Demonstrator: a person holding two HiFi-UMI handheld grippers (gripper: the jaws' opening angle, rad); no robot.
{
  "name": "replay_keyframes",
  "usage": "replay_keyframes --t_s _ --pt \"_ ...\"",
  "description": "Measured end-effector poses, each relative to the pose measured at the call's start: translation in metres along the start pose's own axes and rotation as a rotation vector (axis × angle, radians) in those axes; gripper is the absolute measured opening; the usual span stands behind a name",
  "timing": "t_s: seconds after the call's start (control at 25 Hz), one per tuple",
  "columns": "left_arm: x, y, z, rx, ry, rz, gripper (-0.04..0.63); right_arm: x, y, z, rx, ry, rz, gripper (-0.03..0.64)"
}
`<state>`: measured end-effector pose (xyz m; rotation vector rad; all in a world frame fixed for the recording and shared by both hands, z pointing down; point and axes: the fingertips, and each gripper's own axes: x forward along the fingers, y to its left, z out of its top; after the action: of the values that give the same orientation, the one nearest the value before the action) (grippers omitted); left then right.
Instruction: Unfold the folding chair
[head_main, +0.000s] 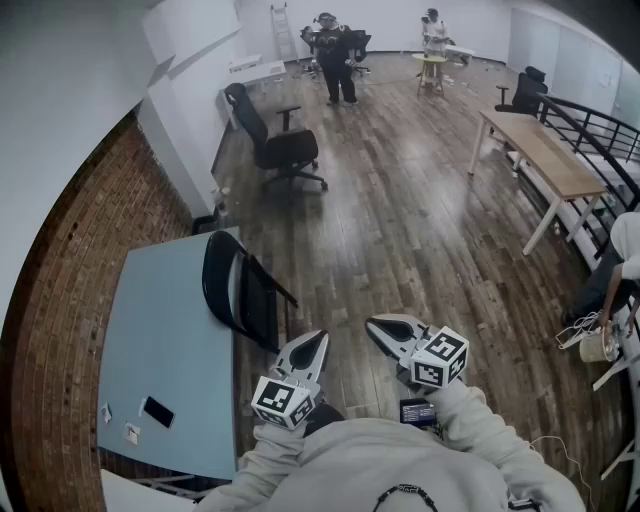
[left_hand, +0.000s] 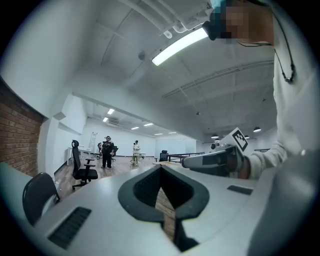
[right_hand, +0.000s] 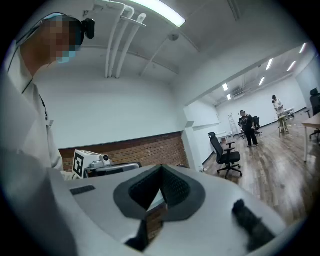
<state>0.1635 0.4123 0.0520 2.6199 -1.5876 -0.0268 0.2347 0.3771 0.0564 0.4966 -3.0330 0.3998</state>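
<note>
The black folding chair (head_main: 240, 292) stands folded flat, leaning against the right edge of a light-blue table (head_main: 165, 340). In the left gripper view its rounded back (left_hand: 37, 194) shows at the lower left. Both grippers are held close to my chest, pointing out level over the wooden floor, a short way right of the chair and touching nothing. My left gripper (head_main: 318, 340) (left_hand: 161, 169) is shut and empty. My right gripper (head_main: 376, 325) (right_hand: 161, 169) is also shut and empty. Each gripper shows in the other's view: the right gripper (left_hand: 215, 160) and the left gripper (right_hand: 102, 167).
A phone (head_main: 158, 411) and small items lie on the blue table. A black office chair (head_main: 278, 148) stands farther out, a long wooden table (head_main: 548, 158) and a railing (head_main: 600, 130) at the right. One person (head_main: 338, 62) stands far back; another sits at the right edge (head_main: 620, 270).
</note>
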Motion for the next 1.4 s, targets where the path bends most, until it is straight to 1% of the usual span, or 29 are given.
replay_keyframes --t_s 0.12,0.24,0.36,0.56,0.68,0.8,1.0,1.08,1.16,1.2,1.28,1.4 --pt "-0.015 0.028 -0.007 -0.015 0.008 0.035 0.005 0.025 0.011 -0.006 -0.015 0.011 0.029 0.008" --pt "-0.020 0.065 -0.012 -0.049 -0.003 0.077 0.005 0.052 0.011 -0.012 -0.030 0.025 0.050 0.008" --pt "-0.013 0.102 -0.012 -0.066 -0.006 0.107 0.005 0.077 -0.003 -0.011 -0.011 0.039 0.059 0.008" --pt "-0.002 0.169 -0.009 -0.062 -0.016 0.134 0.005 0.124 -0.034 -0.004 -0.023 0.072 0.059 0.008" --pt "0.007 0.219 -0.010 -0.053 -0.003 0.137 0.005 0.170 -0.057 0.000 -0.005 0.085 0.060 0.008" --pt "0.015 0.274 -0.008 -0.012 0.015 0.129 0.005 0.227 -0.080 0.005 0.000 0.103 0.065 0.008" --pt "0.030 0.365 -0.005 0.038 0.064 0.072 0.005 0.317 -0.122 0.022 0.052 0.093 0.024 0.008" --pt "0.036 0.392 -0.013 0.053 0.112 0.043 0.005 0.339 -0.136 0.020 0.085 0.101 0.004 0.008" --pt "0.043 0.421 -0.019 0.072 0.152 0.039 0.005 0.360 -0.149 0.014 0.135 0.104 -0.013 0.008" --pt "0.046 0.434 -0.018 0.080 0.159 0.045 0.005 0.370 -0.154 0.012 0.151 0.105 -0.017 0.008" --pt "0.052 0.454 -0.012 0.086 0.150 0.055 0.005 0.387 -0.163 0.016 0.144 0.102 -0.021 0.008" --pt "0.057 0.472 -0.011 0.074 0.138 0.073 0.005 0.408 -0.181 0.038 0.123 0.054 -0.035 0.008"
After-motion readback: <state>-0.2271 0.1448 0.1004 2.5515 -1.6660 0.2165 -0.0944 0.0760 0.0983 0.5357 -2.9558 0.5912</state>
